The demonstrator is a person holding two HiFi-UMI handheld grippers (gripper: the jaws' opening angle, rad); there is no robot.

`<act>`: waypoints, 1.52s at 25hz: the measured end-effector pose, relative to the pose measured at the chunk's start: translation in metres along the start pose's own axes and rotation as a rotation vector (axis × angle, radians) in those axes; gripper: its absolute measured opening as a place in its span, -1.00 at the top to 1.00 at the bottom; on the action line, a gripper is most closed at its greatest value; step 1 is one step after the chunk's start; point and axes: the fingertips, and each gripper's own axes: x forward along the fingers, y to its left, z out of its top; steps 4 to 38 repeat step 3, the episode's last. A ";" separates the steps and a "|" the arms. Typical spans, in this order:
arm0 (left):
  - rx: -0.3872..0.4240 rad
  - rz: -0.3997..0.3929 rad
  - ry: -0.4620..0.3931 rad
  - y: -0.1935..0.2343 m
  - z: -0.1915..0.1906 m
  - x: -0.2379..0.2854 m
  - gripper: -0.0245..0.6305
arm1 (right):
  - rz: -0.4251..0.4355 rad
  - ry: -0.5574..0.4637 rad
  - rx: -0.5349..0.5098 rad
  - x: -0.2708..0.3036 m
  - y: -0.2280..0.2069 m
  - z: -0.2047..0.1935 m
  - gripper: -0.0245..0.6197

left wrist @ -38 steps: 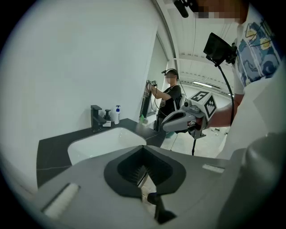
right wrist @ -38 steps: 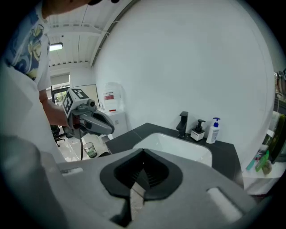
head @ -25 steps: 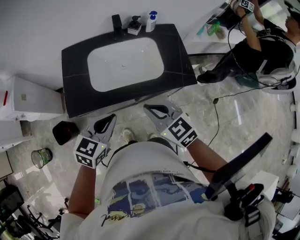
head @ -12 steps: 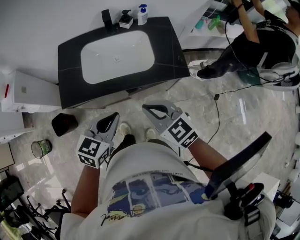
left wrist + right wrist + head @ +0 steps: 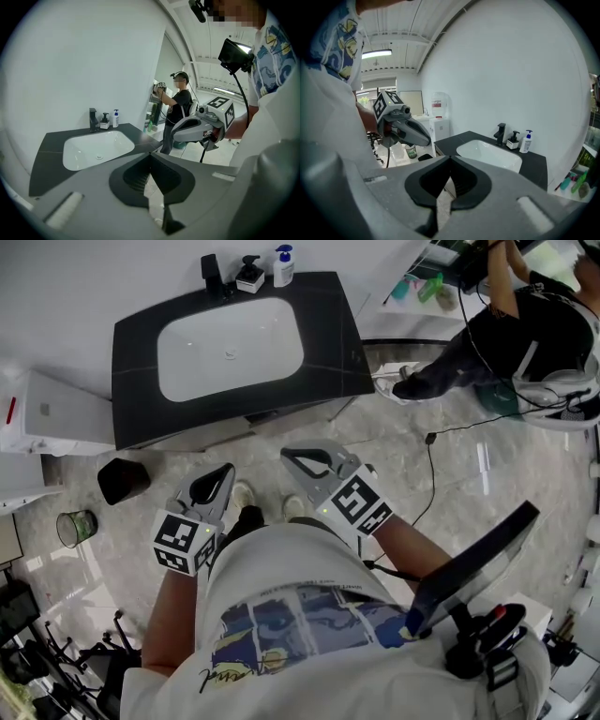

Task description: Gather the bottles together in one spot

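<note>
A white bottle with a blue pump (image 5: 282, 265) stands at the back of the black sink counter (image 5: 333, 343), next to a dark pump dispenser (image 5: 249, 274) and a black faucet (image 5: 212, 272). Both grippers hang low in front of the counter, over the floor and far from the bottles. My left gripper (image 5: 227, 470) is shut and empty, and so is my right gripper (image 5: 285, 455). In the left gripper view the white bottle (image 5: 115, 119) and dispenser (image 5: 104, 122) show beyond the basin. The white bottle (image 5: 527, 141) and dispenser (image 5: 514, 139) also appear in the right gripper view.
A white basin (image 5: 230, 347) fills the counter's middle. A black bin (image 5: 122, 480) and a green-tinted cup (image 5: 75, 527) sit on the marble floor at left, beside a white cabinet (image 5: 52, 418). Another person (image 5: 525, 324) works at upper right, with a cable (image 5: 433, 484) trailing on the floor.
The counter has drifted up and left in the head view. Both grippers stay shut in nearly the same places before the body.
</note>
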 end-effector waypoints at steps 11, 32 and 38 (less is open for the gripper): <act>0.000 0.005 0.009 0.008 -0.001 0.004 0.92 | 0.004 -0.003 -0.002 0.008 -0.006 0.001 0.93; 0.000 0.005 0.009 0.008 -0.001 0.004 0.92 | 0.004 -0.003 -0.002 0.008 -0.006 0.001 0.93; 0.000 0.005 0.009 0.008 -0.001 0.004 0.92 | 0.004 -0.003 -0.002 0.008 -0.006 0.001 0.93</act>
